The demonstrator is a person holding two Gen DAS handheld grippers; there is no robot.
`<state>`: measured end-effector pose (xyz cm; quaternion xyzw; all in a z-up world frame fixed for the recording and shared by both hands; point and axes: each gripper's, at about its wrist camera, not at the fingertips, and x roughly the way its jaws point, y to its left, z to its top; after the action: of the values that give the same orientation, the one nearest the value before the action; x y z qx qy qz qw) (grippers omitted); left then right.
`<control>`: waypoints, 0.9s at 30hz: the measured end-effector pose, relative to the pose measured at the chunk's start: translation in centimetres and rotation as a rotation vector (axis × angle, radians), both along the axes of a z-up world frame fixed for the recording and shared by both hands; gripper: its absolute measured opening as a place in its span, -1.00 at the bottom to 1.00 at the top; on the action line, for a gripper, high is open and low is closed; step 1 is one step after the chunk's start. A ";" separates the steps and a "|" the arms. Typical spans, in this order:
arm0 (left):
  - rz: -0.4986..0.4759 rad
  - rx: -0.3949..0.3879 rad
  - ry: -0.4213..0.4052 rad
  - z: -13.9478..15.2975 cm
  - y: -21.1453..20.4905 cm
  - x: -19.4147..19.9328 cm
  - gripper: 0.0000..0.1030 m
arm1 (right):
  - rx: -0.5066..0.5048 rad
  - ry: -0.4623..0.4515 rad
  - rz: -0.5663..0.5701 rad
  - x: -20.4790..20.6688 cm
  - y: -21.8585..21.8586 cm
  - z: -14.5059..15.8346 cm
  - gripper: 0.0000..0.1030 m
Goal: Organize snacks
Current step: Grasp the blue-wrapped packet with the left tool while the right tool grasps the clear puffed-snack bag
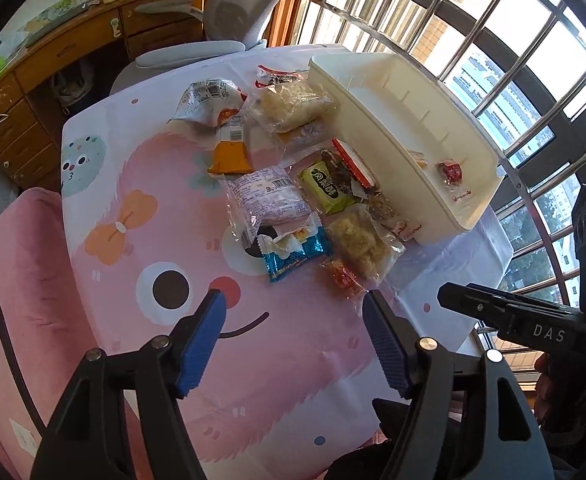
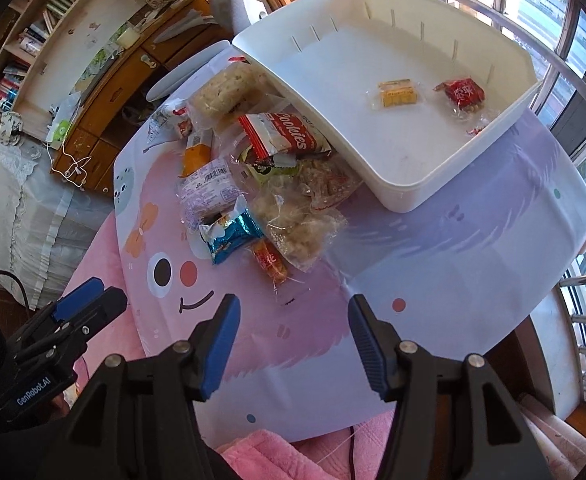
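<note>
Two grippers, left [image 1: 295, 308] & right [image 2: 293, 312], hung over the bench [image 2: 473, 264], both w/ jaws apart, nothing btwn them. Snacks [image 1: 289, 200] lay piled beside the white bin [image 2: 393, 196]; only a few pcs inside. Risk: slippery, overlapping wrappers, so a pinch could drag neighbours or slip off.

The near wall of the white bin [image 1: 377, 128] hides most of its floor in the left wrist view, and half of a small yellow snack [image 1: 419, 159] inside. Under the bin's long side, a red cookie bag [image 2: 289, 136] is partly tucked out of sight. The clear-wrapped snacks [image 2: 325, 184] beside it overlap too much to tell apart. Print on the purple packet [image 1: 269, 196] is too small to read.
</note>
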<state>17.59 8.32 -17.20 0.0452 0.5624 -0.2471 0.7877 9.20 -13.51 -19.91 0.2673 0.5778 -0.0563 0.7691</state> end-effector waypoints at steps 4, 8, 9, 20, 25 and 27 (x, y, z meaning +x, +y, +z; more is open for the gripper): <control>0.011 0.028 0.026 -1.3 -0.3 1.2 0.44 | 0.056 0.044 -0.036 1.2 -0.1 -1.3 0.21; 0.023 0.051 0.060 -2.7 -0.7 2.5 0.44 | 0.119 0.102 -0.087 2.5 -0.5 -3.1 0.27; 0.024 0.052 0.068 -3.1 -0.7 2.8 0.44 | 0.133 0.114 -0.099 2.8 -0.7 -3.5 0.28; 0.034 0.063 0.172 -7.5 -2.4 5.9 0.45 | 0.216 0.196 -0.248 6.4 -1.6 -6.9 0.34; 0.020 0.074 0.195 -9.1 -3.1 7.1 0.45 | 0.225 0.263 -0.306 7.8 -1.6 -8.5 0.44; 0.013 0.080 0.191 -9.6 -3.4 7.4 0.45 | 0.230 0.288 -0.320 8.1 -1.6 -9.1 0.46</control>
<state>25.03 4.88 -26.81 0.0493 0.6447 -0.2222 0.7297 17.32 -15.15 -29.03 0.4303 0.6346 -0.1490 0.6245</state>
